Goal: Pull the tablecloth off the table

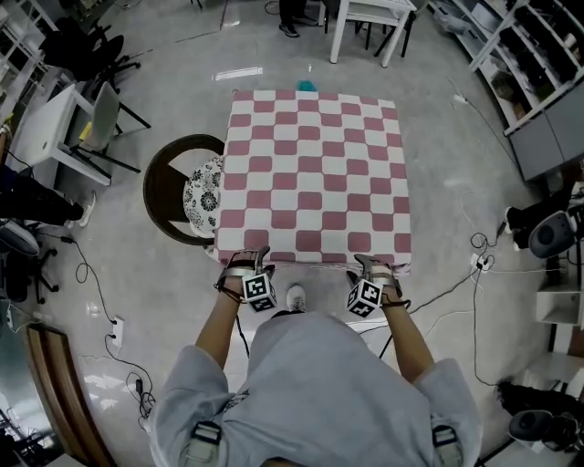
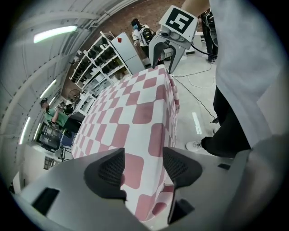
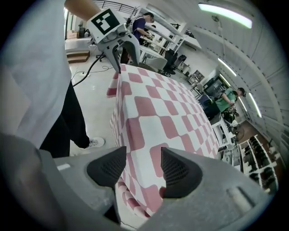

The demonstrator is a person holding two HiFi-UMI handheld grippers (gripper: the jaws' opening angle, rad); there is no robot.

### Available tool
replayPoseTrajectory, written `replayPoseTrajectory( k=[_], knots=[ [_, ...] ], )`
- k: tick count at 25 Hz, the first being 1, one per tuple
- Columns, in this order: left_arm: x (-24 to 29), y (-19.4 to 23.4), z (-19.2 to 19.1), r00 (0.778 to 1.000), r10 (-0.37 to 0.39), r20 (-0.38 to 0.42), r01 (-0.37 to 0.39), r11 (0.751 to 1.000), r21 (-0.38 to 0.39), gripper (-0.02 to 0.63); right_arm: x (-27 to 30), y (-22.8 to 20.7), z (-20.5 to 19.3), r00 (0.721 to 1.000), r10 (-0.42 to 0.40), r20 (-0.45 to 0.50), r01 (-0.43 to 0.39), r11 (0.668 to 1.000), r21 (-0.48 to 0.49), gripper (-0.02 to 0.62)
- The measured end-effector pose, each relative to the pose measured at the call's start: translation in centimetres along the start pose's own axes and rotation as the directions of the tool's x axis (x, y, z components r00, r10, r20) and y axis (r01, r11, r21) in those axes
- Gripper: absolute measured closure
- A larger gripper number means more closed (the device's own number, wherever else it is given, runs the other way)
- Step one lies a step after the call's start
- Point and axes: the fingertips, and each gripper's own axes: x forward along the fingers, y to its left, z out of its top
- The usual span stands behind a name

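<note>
A pink-and-white checked tablecloth (image 1: 315, 173) covers the square table, and its hem hangs over the near edge. My left gripper (image 1: 248, 259) is at the near-left corner and my right gripper (image 1: 367, 263) at the near-right corner. In the left gripper view the left gripper (image 2: 143, 155) straddles the folded edge of the tablecloth (image 2: 135, 113), pads apart. The right gripper (image 2: 165, 56) shows at the far corner, its fingers astride the hem. In the right gripper view the right gripper (image 3: 143, 153) also stands open over the edge of the tablecloth (image 3: 149, 108).
A round dark chair (image 1: 169, 187) with a patterned cushion (image 1: 204, 193) stands against the table's left side. A white desk (image 1: 41, 128) is farther left and white furniture (image 1: 370, 18) stands beyond the table. Cables (image 1: 456, 290) lie on the floor at the right. People work in the background.
</note>
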Motion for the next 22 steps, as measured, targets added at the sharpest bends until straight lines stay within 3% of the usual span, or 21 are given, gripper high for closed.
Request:
replayPoseTrajectory(
  k=[8, 22],
  knots=[
    [2.9, -1.8, -0.5, 0.995, -0.099, -0.023, 0.1, 0.993, 0.067, 0.356, 4.9, 0.9, -1.2, 0.993, 0.055, -0.108, -0.061, 0.997, -0.055, 0.35],
    [6.2, -1.6, -1.4, 0.989, -0.116, -0.088, 0.126, 0.984, 0.122, 0.35, 7.8, 0.5, -1.6, 0.981, 0.054, -0.185, -0.071, 0.993, -0.091, 0.337]
  ],
)
